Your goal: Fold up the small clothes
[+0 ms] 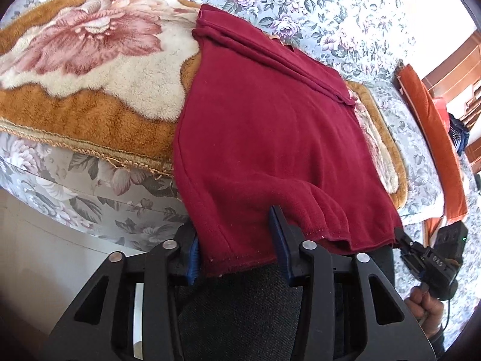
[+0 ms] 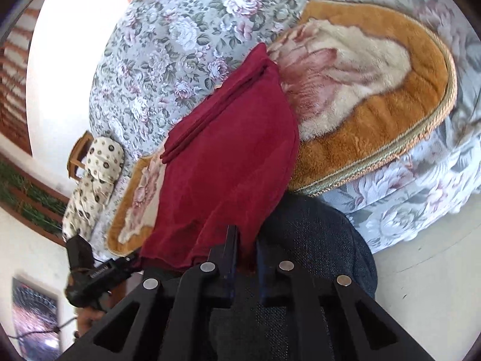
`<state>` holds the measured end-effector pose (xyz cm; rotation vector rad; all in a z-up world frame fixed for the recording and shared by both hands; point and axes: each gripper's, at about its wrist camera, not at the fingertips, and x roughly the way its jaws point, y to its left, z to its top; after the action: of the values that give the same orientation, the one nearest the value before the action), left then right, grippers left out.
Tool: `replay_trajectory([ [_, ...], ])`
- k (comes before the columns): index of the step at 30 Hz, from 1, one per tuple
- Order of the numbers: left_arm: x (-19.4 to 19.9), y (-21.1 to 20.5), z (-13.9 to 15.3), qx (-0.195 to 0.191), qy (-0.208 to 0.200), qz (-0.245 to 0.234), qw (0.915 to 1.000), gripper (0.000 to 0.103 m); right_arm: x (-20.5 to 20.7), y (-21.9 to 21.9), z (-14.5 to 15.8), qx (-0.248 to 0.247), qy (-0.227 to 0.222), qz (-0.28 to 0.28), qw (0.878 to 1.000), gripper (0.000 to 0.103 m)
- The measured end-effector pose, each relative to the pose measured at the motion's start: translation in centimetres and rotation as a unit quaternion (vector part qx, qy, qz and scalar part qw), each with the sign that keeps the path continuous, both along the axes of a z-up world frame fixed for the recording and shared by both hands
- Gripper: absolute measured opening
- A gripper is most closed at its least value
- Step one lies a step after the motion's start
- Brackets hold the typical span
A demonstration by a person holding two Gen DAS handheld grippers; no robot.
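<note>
red shirt (image 1: 264, 138) mid-frame, draped over the brown blanket (image 1: 90, 120) | left gripper (image 1: 237, 249) wide open around its hem | right gripper (image 2: 243, 255) nearly closed, pinching the edge

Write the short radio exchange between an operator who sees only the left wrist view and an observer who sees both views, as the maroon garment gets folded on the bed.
Operator: My view shows the right tongs side-on at the hem corner of the maroon garment. Are they closed on it?
Observer: Yes. The right wrist view shows their fingers close together, with maroon cloth pinched between them.
Operator: Is there anything on the bed that I cannot see?
Observer: A cream dotted cushion lies past one end of the orange blanket.
</note>
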<state>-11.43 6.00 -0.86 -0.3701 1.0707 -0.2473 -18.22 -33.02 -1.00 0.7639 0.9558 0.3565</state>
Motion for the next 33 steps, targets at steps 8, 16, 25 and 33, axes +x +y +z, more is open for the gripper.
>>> replay_trajectory([
  [8,-0.7,-1.4,0.6,0.069,-0.011,0.012,0.9975,0.012,0.1,0.3,2.6,-0.092,-0.031,0.028,0.995,0.009],
  [16,-0.7,-2.1,0.6,0.100,-0.012,0.012,0.9949,0.012,-0.1,0.8,2.5,-0.121,-0.033,0.035,0.992,0.009],
  [25,-0.8,-1.9,0.6,0.098,-0.008,0.015,0.9951,0.011,-0.5,1.1,2.9,-0.131,-0.039,0.038,0.990,0.009],
  [33,-3.0,0.2,2.4,0.069,-0.038,0.012,0.9968,0.006,-2.6,1.4,6.4,-0.167,-0.070,0.043,0.982,0.007],
])
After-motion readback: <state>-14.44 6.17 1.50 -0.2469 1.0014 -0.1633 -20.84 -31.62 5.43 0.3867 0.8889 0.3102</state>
